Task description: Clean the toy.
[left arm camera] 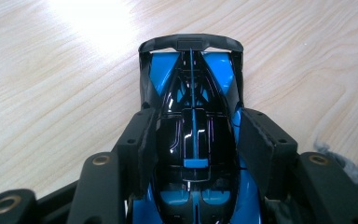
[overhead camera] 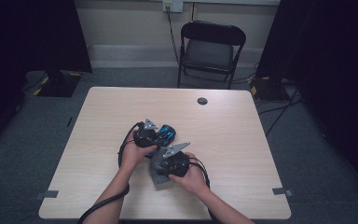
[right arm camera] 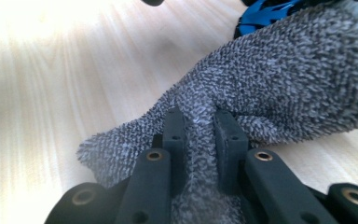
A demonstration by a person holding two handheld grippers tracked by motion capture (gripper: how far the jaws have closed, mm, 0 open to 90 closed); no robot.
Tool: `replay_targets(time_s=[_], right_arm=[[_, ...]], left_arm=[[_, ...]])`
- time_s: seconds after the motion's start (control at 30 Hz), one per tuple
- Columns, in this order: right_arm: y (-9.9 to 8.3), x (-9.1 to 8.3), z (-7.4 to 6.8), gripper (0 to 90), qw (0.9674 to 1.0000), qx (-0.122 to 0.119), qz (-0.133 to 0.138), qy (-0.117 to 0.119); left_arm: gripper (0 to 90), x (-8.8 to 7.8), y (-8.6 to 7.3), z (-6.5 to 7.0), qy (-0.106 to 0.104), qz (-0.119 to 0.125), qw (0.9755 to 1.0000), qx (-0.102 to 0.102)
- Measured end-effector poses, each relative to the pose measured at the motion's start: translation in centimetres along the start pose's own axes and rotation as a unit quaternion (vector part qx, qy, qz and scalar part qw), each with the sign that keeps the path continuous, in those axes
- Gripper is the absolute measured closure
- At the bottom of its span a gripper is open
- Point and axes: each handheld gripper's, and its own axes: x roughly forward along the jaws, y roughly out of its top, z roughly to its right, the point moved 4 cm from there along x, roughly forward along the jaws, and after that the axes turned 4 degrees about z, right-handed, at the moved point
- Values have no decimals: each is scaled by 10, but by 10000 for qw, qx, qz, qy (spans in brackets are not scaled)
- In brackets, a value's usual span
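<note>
Toy car (left arm camera: 193, 140), blue and black, glossy shell with a black rear wing: I log it on the wooden table (overhead camera: 98, 140) near the middle, just ahead of both hands. Left gripper (left arm camera: 193, 140): I hold its jaws closed on the flanks of the car, one pad on each side of the cabin, the wing pointing away from the camera; the car looks level and seated on the tabletop. Grey cloth (right arm camera: 284, 84), looped terry: it lies on the table beside the car, one end bunched up toward the blue bodywork seen at the top of the right gripper view. Right gripper (right arm camera: 199, 135): I have its jaws pinched tight on a fold of that cloth, the pile squeezed into a ridge between the pads. In the high view the two grippers sit close together, the cloth (overhead camera: 161, 170) showing as a grey patch under my right hand (overhead camera: 191, 179). Step in hand, as I judge it: wiping the car, one gripper bracing it and the other carrying the cloth. Next move, as I judge it: bring the free end of the cloth up onto the shell and draw it along the body, keeping the left grip firm so the car does not roll or twist, and keeping the cloth clear of the wing.
</note>
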Motion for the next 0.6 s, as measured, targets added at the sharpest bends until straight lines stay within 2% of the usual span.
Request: replay_targets(time_s=[0.17,0.5,0.6], right_arm=[[-1,-1,-3,776,9999,-45,-15,89],[-5,-10,-8,777,9984,-198,84,527],[-5,-16,-9,778,9976,-368,79,577]], left_arm=[[473,1,-1,1,-12,60,10000,-37],[473,0,-1,1,-20,45,10000,-35],[473,0,-1,1,-24,42,10000,-40]])
